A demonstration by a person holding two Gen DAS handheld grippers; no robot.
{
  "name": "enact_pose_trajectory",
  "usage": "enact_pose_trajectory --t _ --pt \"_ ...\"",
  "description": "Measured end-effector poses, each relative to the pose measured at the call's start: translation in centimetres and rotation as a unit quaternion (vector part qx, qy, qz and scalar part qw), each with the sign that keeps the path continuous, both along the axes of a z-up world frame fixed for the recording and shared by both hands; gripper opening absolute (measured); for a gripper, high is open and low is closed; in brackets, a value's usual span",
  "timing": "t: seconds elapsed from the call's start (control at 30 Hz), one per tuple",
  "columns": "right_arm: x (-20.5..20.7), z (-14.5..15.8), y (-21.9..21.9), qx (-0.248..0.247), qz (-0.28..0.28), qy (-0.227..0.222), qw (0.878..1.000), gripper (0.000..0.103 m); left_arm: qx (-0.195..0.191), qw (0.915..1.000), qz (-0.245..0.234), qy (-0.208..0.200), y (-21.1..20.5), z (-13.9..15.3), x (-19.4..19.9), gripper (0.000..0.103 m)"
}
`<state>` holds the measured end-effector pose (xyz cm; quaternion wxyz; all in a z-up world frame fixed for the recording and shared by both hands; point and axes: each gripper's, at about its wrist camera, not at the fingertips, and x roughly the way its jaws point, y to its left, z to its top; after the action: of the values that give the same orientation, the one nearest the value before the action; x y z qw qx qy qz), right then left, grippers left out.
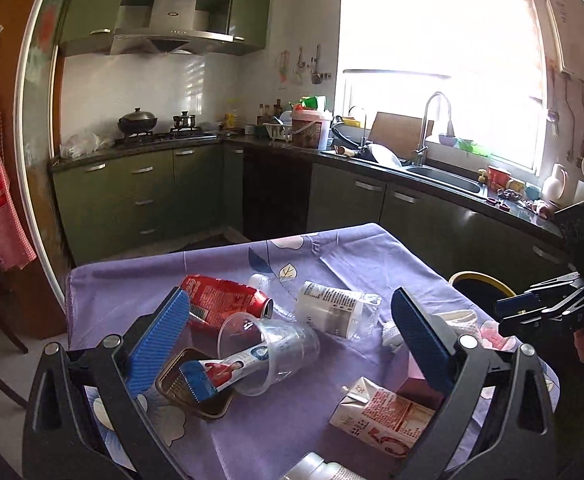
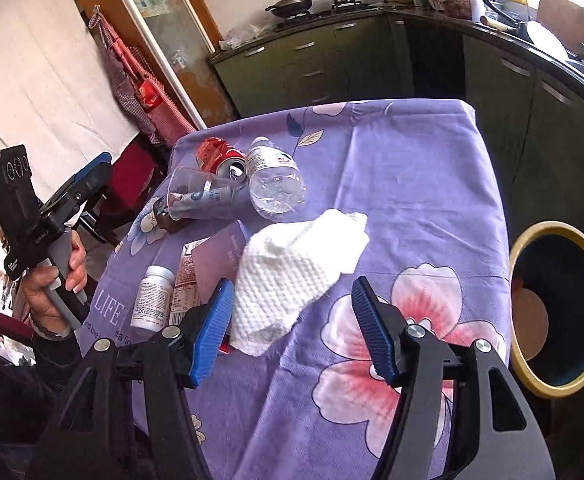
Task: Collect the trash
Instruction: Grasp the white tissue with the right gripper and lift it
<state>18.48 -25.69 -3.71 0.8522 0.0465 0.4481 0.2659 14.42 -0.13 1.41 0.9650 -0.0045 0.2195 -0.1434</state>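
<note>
On the purple floral tablecloth (image 2: 412, 184) lie a crushed red can (image 1: 223, 300), a clear plastic bottle (image 1: 336, 312), a clear cup (image 1: 267, 352) with a tube (image 1: 231, 368) in it, and a carton (image 1: 384, 416). My left gripper (image 1: 292, 340) hovers over the cup, jaws wide open and holding nothing. A crumpled white paper towel (image 2: 292, 264) lies just ahead of my right gripper (image 2: 292, 332). That gripper is open; its left pad is at the towel's edge and its right pad is well clear. A hand (image 2: 63, 276) holds the left gripper (image 2: 79, 184) at the table's left side.
A dark bin with a yellow rim (image 2: 560, 312) stands beside the table's right edge. A white pill bottle (image 2: 153, 296), a purple booklet (image 2: 219, 256) and a brown tray (image 1: 187, 392) also lie on the cloth. Green kitchen cabinets (image 1: 131, 200) and a sink (image 1: 444, 176) are behind the table.
</note>
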Motion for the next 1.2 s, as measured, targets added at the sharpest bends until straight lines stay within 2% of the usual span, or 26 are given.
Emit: enact_pose_trajectory --t 0.23,0.3,0.37,0.4,0.47,0.57,0.87,1.07,1.2 --pt "1.2 -1.0 2.5 -0.017 0.010 0.021 1.000 0.061 -0.023 0.9996 -0.018 0.004 0.5 -2.5 0.3 0.096" --pt "1.5 -1.3 2.7 -0.018 0.013 0.026 0.999 0.056 -0.023 0.9995 -0.023 0.001 0.7 -3.0 0.1 0.096" --pt "1.7 -1.7 2.9 -0.021 0.017 0.034 0.999 0.028 -0.026 0.9993 -0.028 0.002 0.6 -3.3 0.0 0.096" --pt "1.9 -1.9 3.0 -0.021 0.019 0.040 0.999 0.024 -0.027 0.9992 -0.029 0.004 0.6 -3.4 -0.1 0.096" --pt "2.0 -1.9 3.0 -0.009 0.020 0.042 0.999 0.006 -0.028 0.9992 -0.029 0.006 0.7 -3.7 0.0 0.096" --pt "2.1 -1.1 2.7 -0.013 0.007 0.021 1.000 0.005 -0.029 0.9991 -0.028 0.008 0.8 -3.9 0.0 0.096" --pt "2.1 1.2 1.1 0.004 -0.014 -0.003 1.000 0.005 -0.026 0.9992 -0.031 0.009 0.7 -4.2 -0.1 0.096" --pt "1.8 3.3 -1.5 0.014 -0.046 -0.027 0.998 0.005 -0.022 0.9991 -0.034 0.010 0.5 -4.4 -0.1 0.096" --pt "1.9 3.6 -2.3 0.074 -0.016 0.006 0.997 0.005 -0.019 0.9991 -0.037 0.012 0.2 -4.4 -0.1 0.096"
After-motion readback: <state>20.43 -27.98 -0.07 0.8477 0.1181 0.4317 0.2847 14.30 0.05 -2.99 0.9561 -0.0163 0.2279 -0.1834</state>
